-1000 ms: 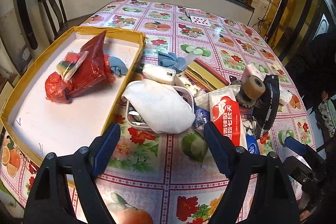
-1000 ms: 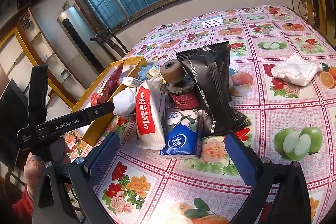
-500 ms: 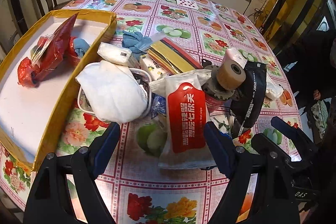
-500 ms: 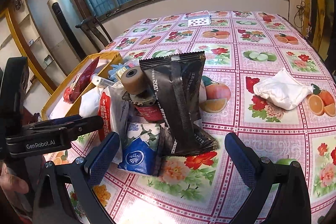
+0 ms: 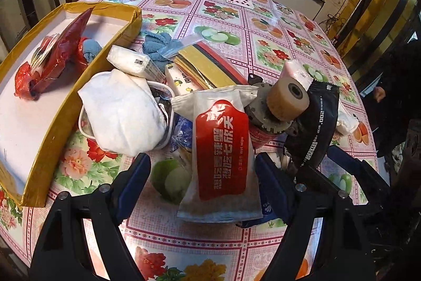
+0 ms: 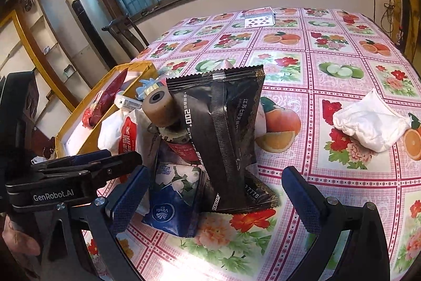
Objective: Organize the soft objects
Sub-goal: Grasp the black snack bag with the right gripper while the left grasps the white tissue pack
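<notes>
My left gripper [image 5: 202, 181] spread wide, straddling wet-wipe pack [image 5: 221, 157] at near edge of bench [image 5: 223, 12] pile. My right gripper [image 6: 213, 196] spread, empty, facing black pouch [image 6: 226, 133]. Pack looks light, squashy, slick film; pinch mid-body across width.

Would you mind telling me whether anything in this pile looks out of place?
Yes: a hard tan roller on a toothed metal part sits atop the soft packets, wedged between the red-labelled wipes pack and black pouch.
</notes>
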Demonstrator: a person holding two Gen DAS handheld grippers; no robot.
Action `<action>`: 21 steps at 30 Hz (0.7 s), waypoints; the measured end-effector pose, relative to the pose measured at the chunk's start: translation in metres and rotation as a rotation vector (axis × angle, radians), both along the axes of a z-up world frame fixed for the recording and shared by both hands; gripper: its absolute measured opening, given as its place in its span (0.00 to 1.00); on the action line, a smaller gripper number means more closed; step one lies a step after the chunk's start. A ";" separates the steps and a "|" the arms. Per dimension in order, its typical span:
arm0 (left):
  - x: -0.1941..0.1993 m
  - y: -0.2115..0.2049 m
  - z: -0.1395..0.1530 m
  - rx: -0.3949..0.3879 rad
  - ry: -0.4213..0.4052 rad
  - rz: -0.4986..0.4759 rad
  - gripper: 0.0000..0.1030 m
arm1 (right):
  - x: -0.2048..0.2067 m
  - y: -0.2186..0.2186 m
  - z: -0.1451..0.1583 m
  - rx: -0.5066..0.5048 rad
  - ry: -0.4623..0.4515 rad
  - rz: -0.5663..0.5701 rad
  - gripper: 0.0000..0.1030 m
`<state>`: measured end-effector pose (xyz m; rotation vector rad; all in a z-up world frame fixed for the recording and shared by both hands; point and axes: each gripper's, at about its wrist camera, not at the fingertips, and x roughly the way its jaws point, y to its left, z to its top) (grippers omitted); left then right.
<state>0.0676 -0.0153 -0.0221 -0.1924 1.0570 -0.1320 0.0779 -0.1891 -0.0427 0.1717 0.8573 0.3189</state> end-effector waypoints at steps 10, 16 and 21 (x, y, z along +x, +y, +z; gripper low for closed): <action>0.008 -0.007 -0.014 0.020 0.037 0.008 0.79 | 0.015 -0.001 -0.005 -0.038 -0.002 0.050 0.98; 0.010 -0.006 -0.021 0.033 0.048 0.007 0.79 | 0.024 -0.002 -0.008 -0.031 -0.007 0.090 0.98; 0.011 -0.004 -0.024 0.049 0.045 0.007 0.79 | 0.033 -0.003 -0.015 -0.009 0.014 0.111 0.97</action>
